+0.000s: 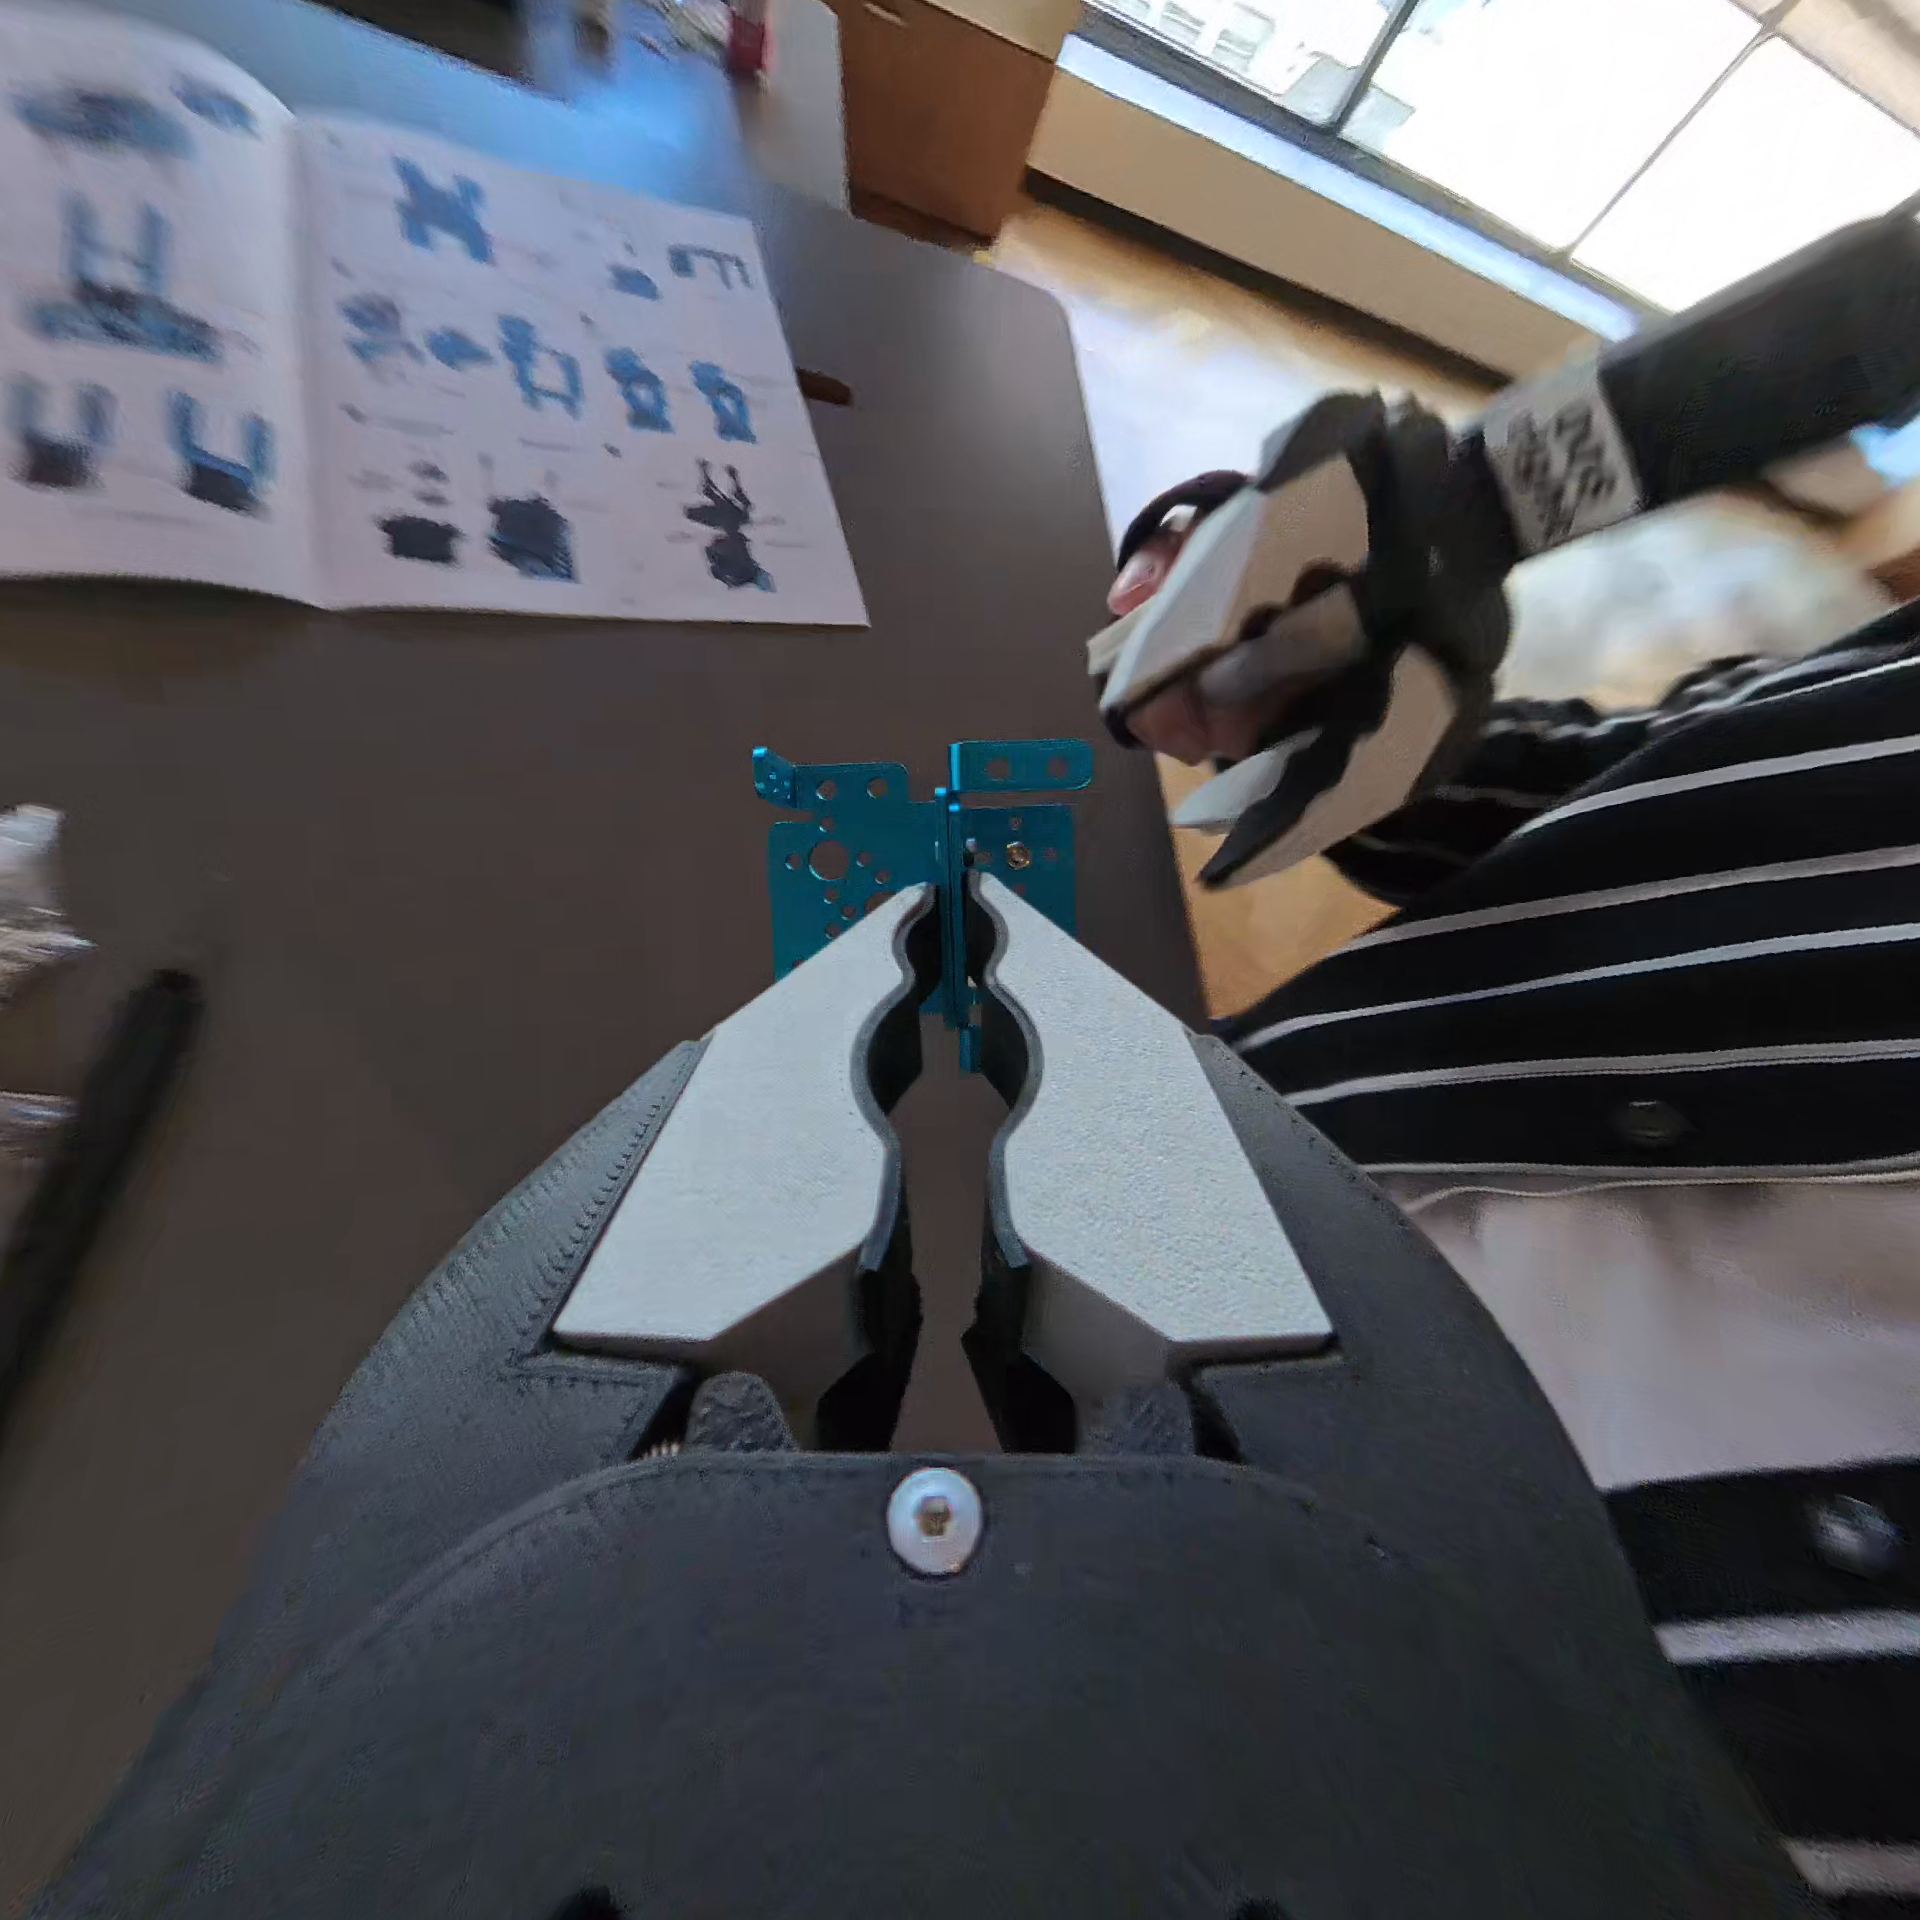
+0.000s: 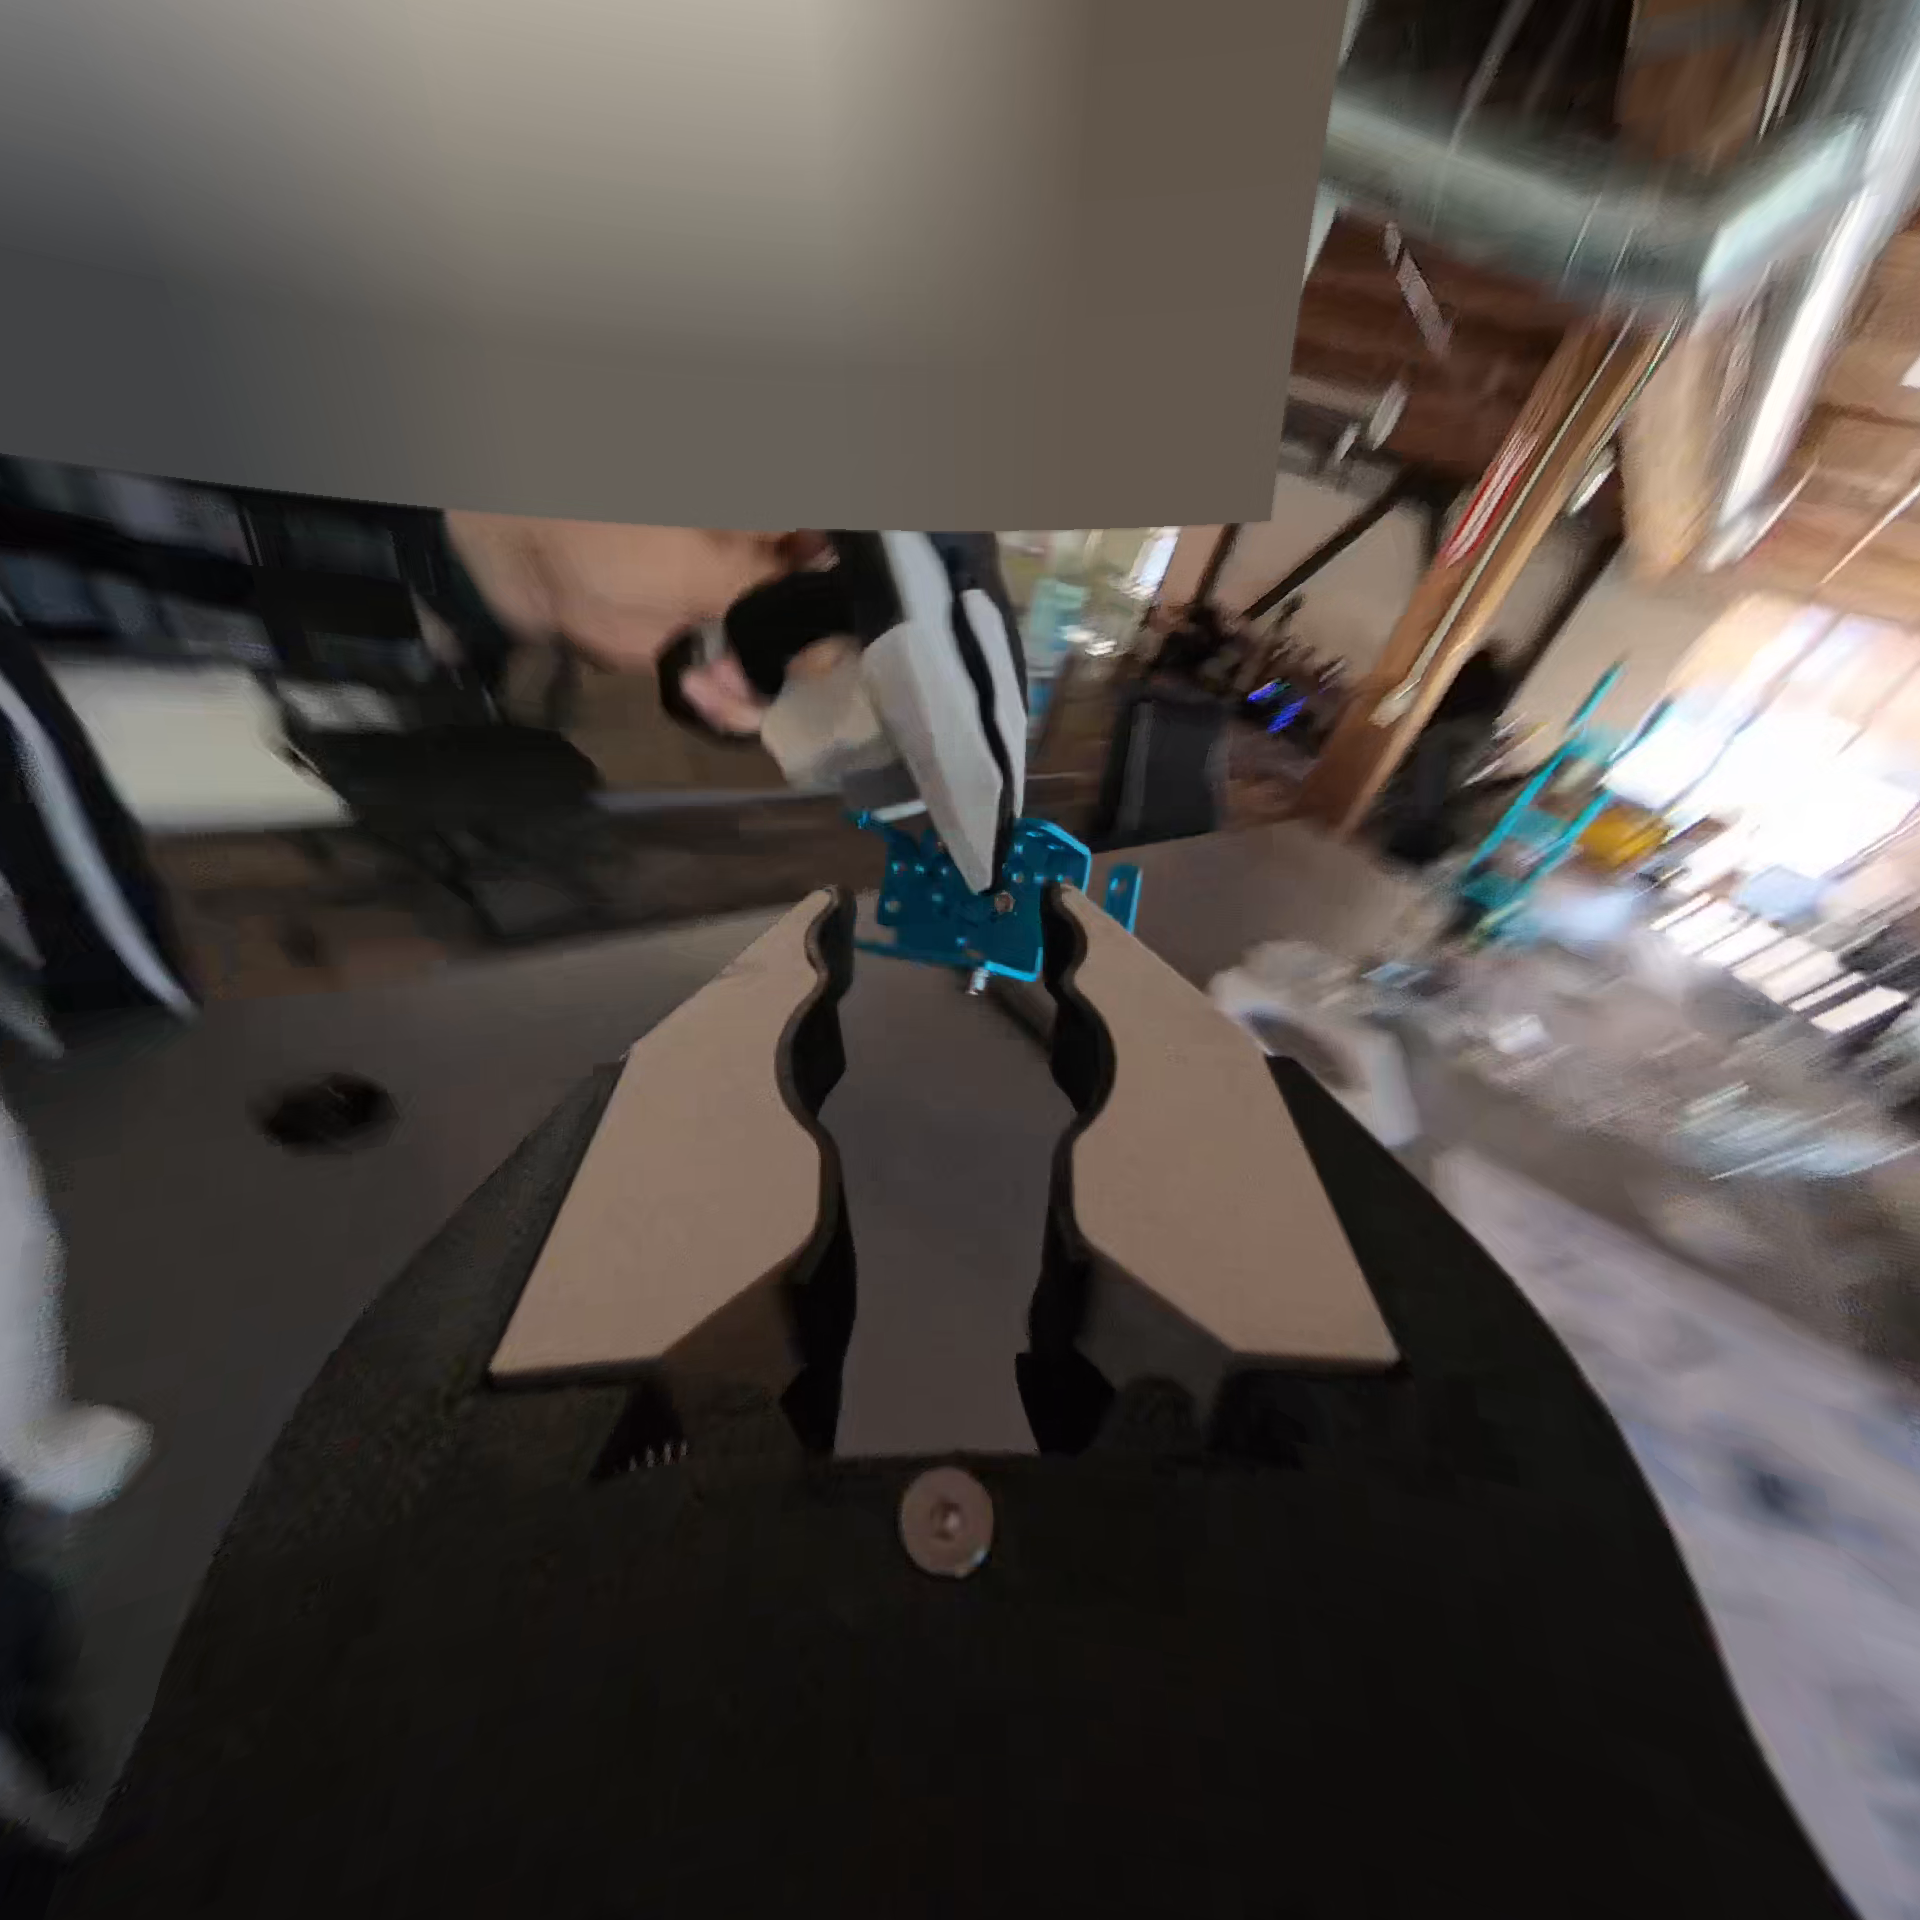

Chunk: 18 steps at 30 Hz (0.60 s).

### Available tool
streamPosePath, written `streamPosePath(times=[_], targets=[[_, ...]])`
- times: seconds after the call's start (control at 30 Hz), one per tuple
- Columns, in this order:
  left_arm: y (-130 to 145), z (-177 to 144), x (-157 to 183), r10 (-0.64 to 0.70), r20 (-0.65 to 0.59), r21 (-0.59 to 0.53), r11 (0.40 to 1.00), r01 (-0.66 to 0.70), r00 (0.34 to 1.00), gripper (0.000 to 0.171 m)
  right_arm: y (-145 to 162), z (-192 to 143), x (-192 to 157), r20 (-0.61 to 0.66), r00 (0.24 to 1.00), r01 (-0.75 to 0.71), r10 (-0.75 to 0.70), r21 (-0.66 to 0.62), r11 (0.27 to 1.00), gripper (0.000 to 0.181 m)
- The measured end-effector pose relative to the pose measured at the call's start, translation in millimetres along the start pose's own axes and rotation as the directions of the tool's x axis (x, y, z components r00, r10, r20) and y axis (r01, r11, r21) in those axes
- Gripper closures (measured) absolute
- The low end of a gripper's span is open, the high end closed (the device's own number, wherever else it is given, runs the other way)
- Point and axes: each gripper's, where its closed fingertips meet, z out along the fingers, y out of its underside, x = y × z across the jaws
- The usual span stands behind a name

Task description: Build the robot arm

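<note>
My left gripper (image 1: 951, 899) is shut on a blue metal bracket assembly (image 1: 795, 914) with many holes and a small screw, held upright above the dark table (image 1: 468, 883). In the right wrist view the left gripper (image 2: 987, 878) pinches the same bracket (image 2: 914, 925) from above. My right gripper (image 2: 945, 914) is open and empty, its fingertips just short of the bracket on either side. It also shows in the left wrist view (image 1: 1153, 758), off to the right of the bracket and apart from it.
An open instruction booklet (image 1: 416, 364) lies on the table at the back left. A black pen-like tool (image 1: 104, 1122) and a clear plastic bag (image 1: 31, 894) lie at the left. A person's striped sleeve (image 1: 1662, 935) is at the right, past the table edge. The table has a round hole (image 2: 322, 1112). The left gripper's tips are roughly 4 centimetres from the right gripper's.
</note>
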Motion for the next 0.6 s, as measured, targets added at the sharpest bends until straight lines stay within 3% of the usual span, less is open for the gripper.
streamPosePath(times=[0.03, 0.1, 0.17, 0.3, 0.43, 0.53, 0.6], targets=[[-1.1, -1.1, -0.1, 0.056, 0.046, 0.015, 0.998, -0.057, 0.997, 0.170, -2.1, 0.1, 8.7, 0.005, 0.978, -0.207, 0.207, 0.007, 0.978, 0.146], [-2.1, -2.2, -1.2, 0.172, 0.152, 0.025, 0.984, -0.178, 0.973, 0.169, 7.2, 3.5, 24.5, 0.000, 0.842, -0.539, 0.539, -0.020, 0.842, 0.144], [-1.7, -2.1, -5.1, 0.288, 0.272, -0.007, 0.955, -0.297, 0.918, 0.169, 14.3, 8.5, 26.7, 0.044, 0.723, -0.689, 0.690, -0.038, 0.724, 0.146], [-4.1, 0.4, -2.1, 0.505, 0.433, -0.091, 0.848, -0.522, 0.746, 0.169, 44.8, 20.7, 17.4, 0.040, 0.635, -0.759, 0.772, -0.151, 0.633, 0.148], [-5.9, 5.1, 10.1, 0.618, 0.485, -0.126, 0.750, -0.650, 0.619, 0.169, 38.1, 23.5, 6.1, 0.168, 0.575, -0.789, 0.800, -0.142, 0.597, 0.172], [-6.7, 6.7, 12.6, 0.679, 0.531, -0.160, 0.668, -0.727, 0.507, 0.169, 37.7, 21.2, 8.9, 0.163, 0.644, -0.740, 0.747, -0.112, 0.663, 0.172], [-5.9, 7.8, 13.2, 0.693, 0.548, -0.173, 0.641, -0.748, 0.468, 0.167, 37.7, 19.9, 9.1, 0.149, 0.670, -0.718, 0.727, -0.116, 0.686, 0.172]])
